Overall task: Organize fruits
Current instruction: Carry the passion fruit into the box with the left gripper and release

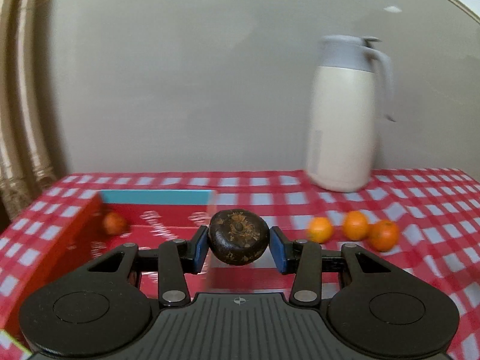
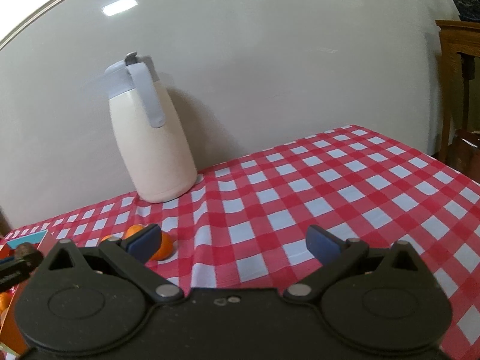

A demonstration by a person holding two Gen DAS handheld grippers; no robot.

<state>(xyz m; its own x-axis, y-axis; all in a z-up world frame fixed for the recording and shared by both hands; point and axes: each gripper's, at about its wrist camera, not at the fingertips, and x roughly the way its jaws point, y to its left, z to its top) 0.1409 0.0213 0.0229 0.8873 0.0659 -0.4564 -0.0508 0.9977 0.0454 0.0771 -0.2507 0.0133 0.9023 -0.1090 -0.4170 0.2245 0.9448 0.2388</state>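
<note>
Between your left tool's (image 1: 239, 240) blue pads sits a dark brown fruit (image 1: 238, 235), pinched, above the red box (image 1: 75, 240). Right tool (image 2: 234, 241) spread, empty. Step: transfer. Next: lower into the box beside the orange (image 1: 113, 223); three oranges (image 1: 355, 225) wait on the bench (image 1: 420, 210).

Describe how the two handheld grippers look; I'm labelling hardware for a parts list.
Both the left gripper and the right gripper share one build: matte black plastic bodies with round disc housings, black linkage arms joined by silver rivets, and flat blue finger pads. The left body is ribbed, with a small crosshair mark. No cables or sleeves show.
</note>
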